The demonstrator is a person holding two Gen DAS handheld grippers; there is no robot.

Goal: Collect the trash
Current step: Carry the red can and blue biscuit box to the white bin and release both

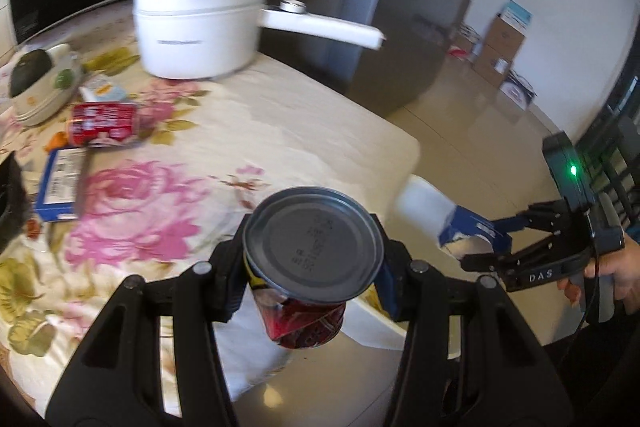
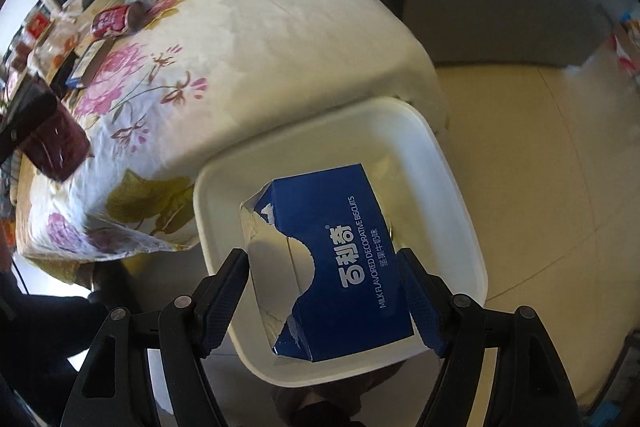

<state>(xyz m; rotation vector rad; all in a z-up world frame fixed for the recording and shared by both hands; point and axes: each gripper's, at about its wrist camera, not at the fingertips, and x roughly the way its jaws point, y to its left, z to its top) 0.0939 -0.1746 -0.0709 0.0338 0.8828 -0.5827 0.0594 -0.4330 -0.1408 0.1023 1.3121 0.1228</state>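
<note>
**Two pieces of trash over the bin, and either could miss**

Closest to the left camera is the left gripper [image 1: 312, 267]. Its fingers are squeezed onto a crushed red can [image 1: 310, 287], with the can's grey round end facing the camera. The can hangs just past the table edge, but in this view I cannot tell if the bin is right under it. If the fingers let go here, the can might hit the rim or the floor and roll away.

Over by the right camera, the right gripper [image 2: 324, 291] has its fingers spread wide. The torn blue biscuit box [image 2: 340, 259] sits between them, with a gap showing at the left finger. I cannot tell if the right finger touches it. The box is over the white bin [image 2: 460, 187], which stands on the floor just beside the table. The box is long and tilted, so it might catch on the rim and tip out.

Farther back, on the flowered tablecloth [image 1: 280, 115], another red can [image 1: 104, 123] lies on its side near a white pot [image 1: 200, 23]. A swinging arm could bump the pot's long handle.
</note>
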